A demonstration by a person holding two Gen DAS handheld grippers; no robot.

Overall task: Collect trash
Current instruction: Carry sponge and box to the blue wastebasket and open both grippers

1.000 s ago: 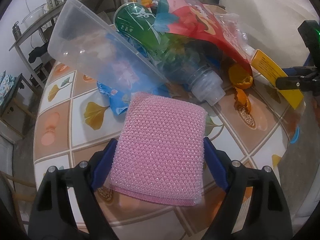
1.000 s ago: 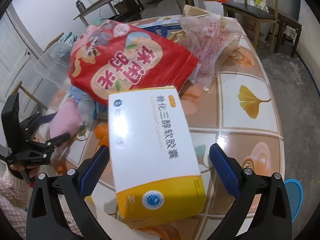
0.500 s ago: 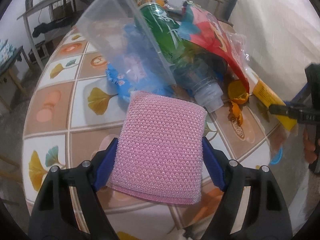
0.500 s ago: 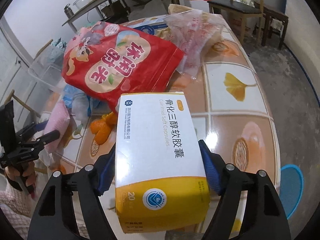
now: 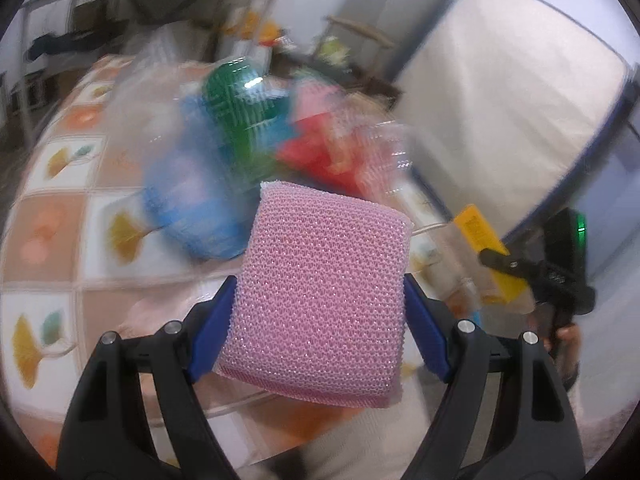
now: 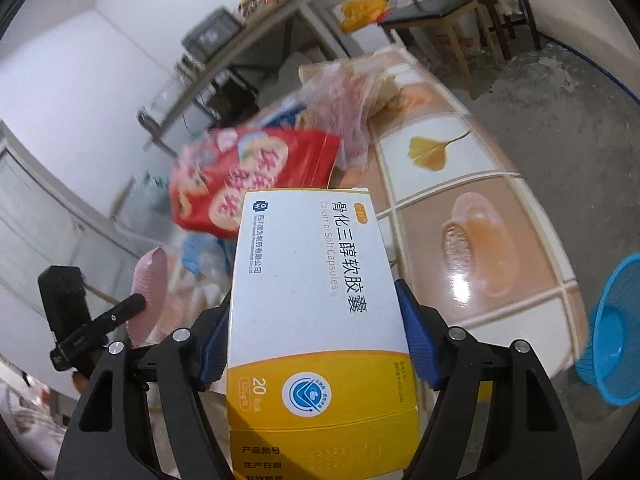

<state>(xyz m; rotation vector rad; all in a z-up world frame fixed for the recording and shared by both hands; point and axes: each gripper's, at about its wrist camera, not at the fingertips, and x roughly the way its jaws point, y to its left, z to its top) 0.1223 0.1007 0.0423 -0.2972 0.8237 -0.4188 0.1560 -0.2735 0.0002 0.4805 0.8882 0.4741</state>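
— Jaws, left gripper (image 5: 318, 304)?
— Clamped on a pink mesh scouring pad (image 5: 320, 292), held above the tiled counter (image 5: 52, 216).
— Right gripper (image 6: 310, 340)?
— Jaws closed against a white-and-yellow capsule box (image 6: 316, 320), raised over the counter; blue basket (image 6: 612, 332) near

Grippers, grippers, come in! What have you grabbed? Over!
Left gripper shut on pink sponge. Right gripper shut on medicine box. More trash on table. Blue basket beside it, nothing blocking.

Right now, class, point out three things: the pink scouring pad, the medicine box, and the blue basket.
pink scouring pad (image 5: 320, 300), left wrist view, middle of its mesh face.
medicine box (image 6: 316, 280), right wrist view, white upper face.
blue basket (image 6: 612, 340), right wrist view, inner wall.
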